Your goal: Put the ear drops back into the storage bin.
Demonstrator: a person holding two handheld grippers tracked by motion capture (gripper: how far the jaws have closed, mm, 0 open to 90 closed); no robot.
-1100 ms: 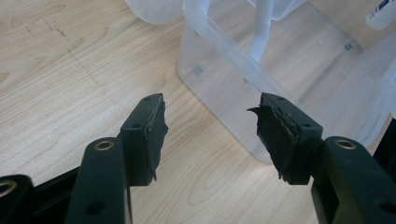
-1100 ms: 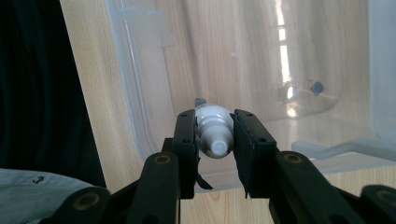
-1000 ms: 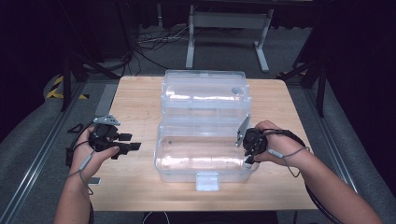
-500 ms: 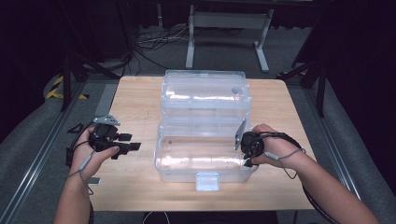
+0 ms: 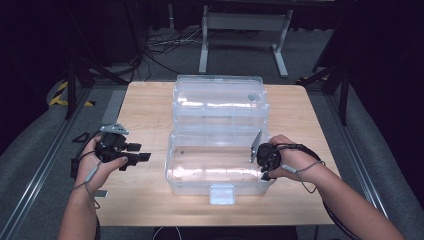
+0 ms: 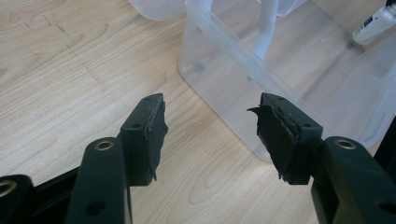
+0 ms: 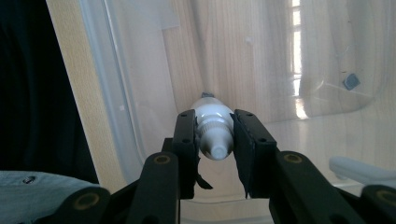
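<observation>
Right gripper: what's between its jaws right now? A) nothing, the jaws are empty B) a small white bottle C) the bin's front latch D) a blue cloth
B: in the right gripper view the right gripper has its pads pressed on both sides of a small white bottle, over the clear plastic bin.

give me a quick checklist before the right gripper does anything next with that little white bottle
1. Grip on the white bottle: ok, the right gripper has both pads pressed on its sides, nozzle end pointing back at the camera.
2. Bottle over the clear box: ok, the right gripper view has the box floor behind it.
3. Lid out of the way: ok, it stands open at the back.
4. Left gripper free: ok, jaws open, nothing between them, beside the box's outer wall.
5. Bottle cap sealed: cannot tell.
6. Landing spot in the box: cannot tell, glare hides part of the floor.
</observation>
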